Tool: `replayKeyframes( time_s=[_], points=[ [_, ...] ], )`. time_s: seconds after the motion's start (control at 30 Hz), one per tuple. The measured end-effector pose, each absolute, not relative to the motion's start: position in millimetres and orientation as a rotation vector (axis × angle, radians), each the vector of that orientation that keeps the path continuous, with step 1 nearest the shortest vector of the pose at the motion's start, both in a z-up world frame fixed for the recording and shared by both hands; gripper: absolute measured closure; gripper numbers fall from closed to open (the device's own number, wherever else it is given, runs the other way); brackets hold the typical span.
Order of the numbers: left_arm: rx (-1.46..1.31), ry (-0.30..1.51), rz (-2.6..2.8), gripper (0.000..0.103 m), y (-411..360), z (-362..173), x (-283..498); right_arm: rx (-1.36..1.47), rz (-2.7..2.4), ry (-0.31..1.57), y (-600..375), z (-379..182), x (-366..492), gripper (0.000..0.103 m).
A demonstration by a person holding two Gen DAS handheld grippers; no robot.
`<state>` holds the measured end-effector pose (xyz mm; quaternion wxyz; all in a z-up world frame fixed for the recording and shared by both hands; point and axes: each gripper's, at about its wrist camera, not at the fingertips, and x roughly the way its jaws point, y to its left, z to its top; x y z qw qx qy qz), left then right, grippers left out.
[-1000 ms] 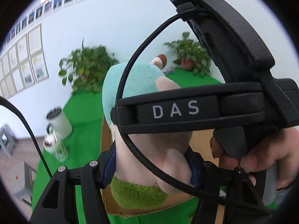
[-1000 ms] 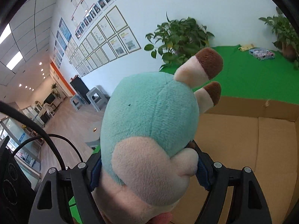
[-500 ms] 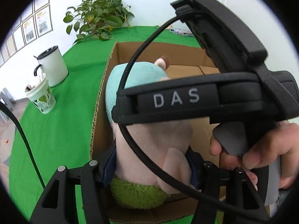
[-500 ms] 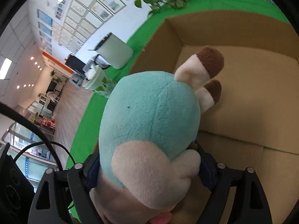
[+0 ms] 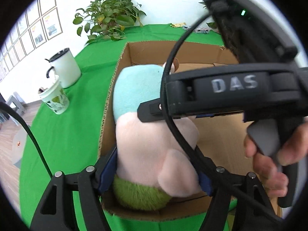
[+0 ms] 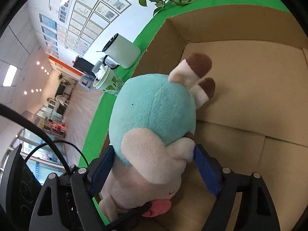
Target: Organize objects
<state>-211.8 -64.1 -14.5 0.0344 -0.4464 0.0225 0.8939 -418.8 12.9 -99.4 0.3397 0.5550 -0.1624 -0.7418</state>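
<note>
Both the left gripper [image 5: 154, 175] and right gripper [image 6: 154, 165] are pinching the plush toy [image 6: 154, 113], which has now dropped down inside the cardboard box [image 6: 250, 88] by its left wall, so release looks close.

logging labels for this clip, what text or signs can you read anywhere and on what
"DAS": raised grey letters on the black body of the right gripper, seen in the left wrist view.
Framed papers on the white wall: print too small to read.
Green-patterned paper cup: leaf pattern only, no legible words.
Teal and pink plush toy and brown cardboard box: no text visible.
</note>
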Motion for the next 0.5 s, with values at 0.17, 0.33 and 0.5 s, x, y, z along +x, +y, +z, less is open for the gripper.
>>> replayKeyframes(
  time_s=[0.17,0.33,0.5],
  points=[
    [-1.301,0.090,2.828,0.029,-72.4,5.2,-184.9,1.423,-1.958,-0.458,9.1,-89.2,-418.6,0.020],
    [-1.248,-0.007,2.869,0.029,-95.1,20.1,-154.1,1.403,-2.040,-0.546,22.8,-61.1,-401.9,0.000],
    [-1.171,-0.040,2.918,0.029,-101.6,29.7,-112.2,1.241,-2.158,-0.571,78.9,-1.9,-328.5,0.000]
  ],
)
